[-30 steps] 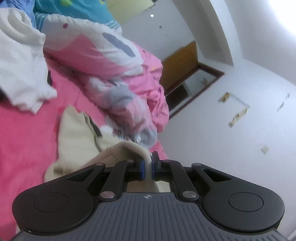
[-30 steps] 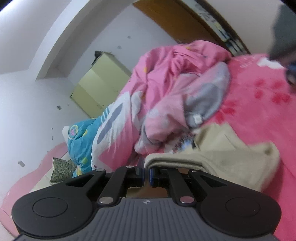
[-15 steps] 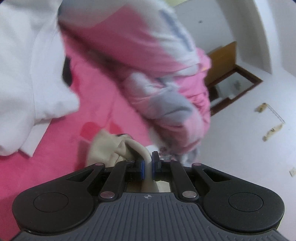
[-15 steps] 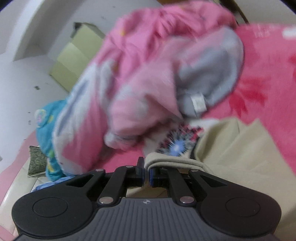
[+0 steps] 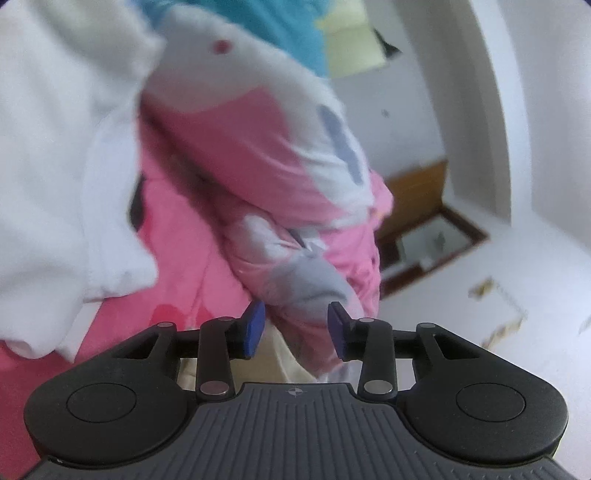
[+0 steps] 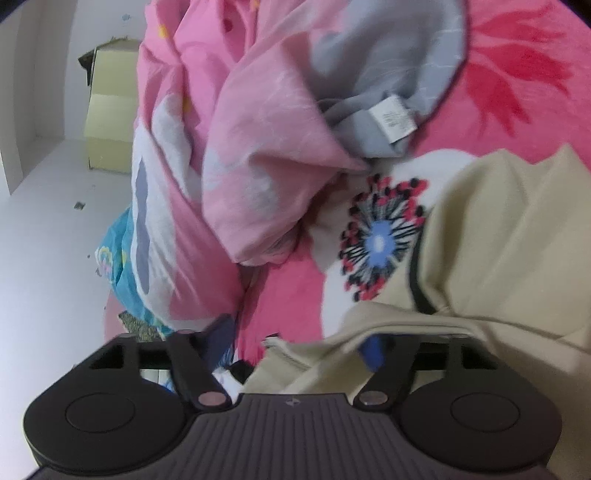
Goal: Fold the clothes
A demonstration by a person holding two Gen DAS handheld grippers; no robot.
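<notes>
A beige garment [image 6: 498, 240] lies crumpled on the pink bedsheet [image 6: 280, 295] at the right of the right wrist view. Its near hem drapes across my right gripper [image 6: 297, 345], which stands open; the cloth partly hides the right blue pad [image 6: 373, 350]. In the left wrist view my left gripper [image 5: 295, 330] is open too, with nothing pinched. A strip of the beige garment [image 5: 280, 358] shows just below and between its pads. A white garment [image 5: 55, 166] lies bunched at the left.
A pink, white and grey quilt [image 6: 258, 166] [image 5: 288, 177] is heaped close ahead of both grippers. A blue pillow [image 5: 273, 22] lies behind it. A pale yellow cabinet [image 6: 110, 129] and a wooden door frame [image 5: 417, 199] stand against white walls.
Both grippers have opened and let go of the beige garment's edge. The garment now rests on the bed, and both views have moved closer to the quilt.
</notes>
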